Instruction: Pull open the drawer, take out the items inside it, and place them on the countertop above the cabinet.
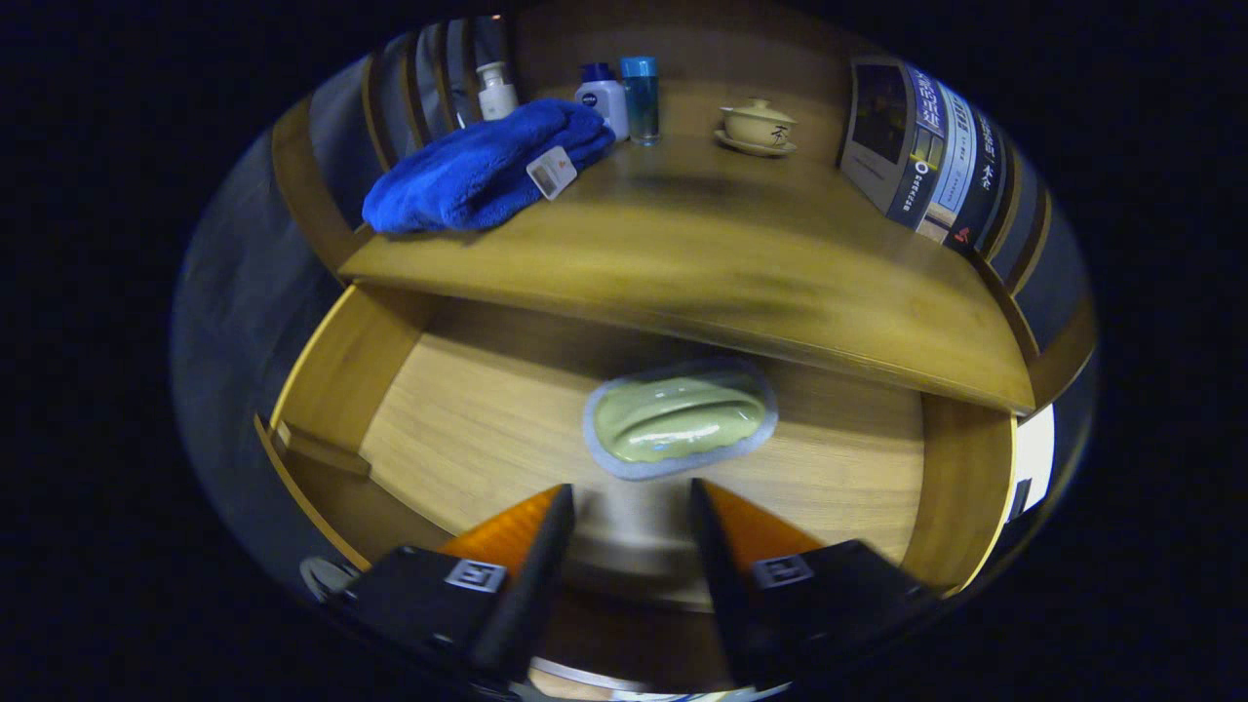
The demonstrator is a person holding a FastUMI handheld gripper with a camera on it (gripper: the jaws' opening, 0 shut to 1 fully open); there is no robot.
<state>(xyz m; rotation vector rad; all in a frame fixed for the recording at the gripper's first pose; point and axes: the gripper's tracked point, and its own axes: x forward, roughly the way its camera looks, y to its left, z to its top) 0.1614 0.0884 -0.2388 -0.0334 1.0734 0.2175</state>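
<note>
A pale green, oblong item (pixel 680 417) sealed in a clear packet lies flat on the floor of the pulled-open drawer (pixel 468 409), roughly in the middle and close under the front edge of the tabletop (pixel 702 244). Its long axis runs crosswise to the tool's fingers, from one side wall of the drawer toward the other, with the end nearer the books tipped slightly further back. A ridge runs along its length.

The tool (pixel 632 497) hangs over the near part of the drawer with its two fingers spread apart, nothing between them. The packet sits just ahead of the fingertips, in line with the gap, apart from both.

Beyond the drawer, a folded blue towel (pixel 478 171) with a small tag lies on the tabletop. Behind the towel stands a white pump bottle (pixel 495 91), and beside the towel's far end a white bottle with a blue cap (pixel 604 97) and a blue-capped clear tumbler (pixel 641 97), close together. Further along sits a lidded cream cup on a saucer (pixel 758 127), and past it a row of upright books (pixel 926 156).
</note>
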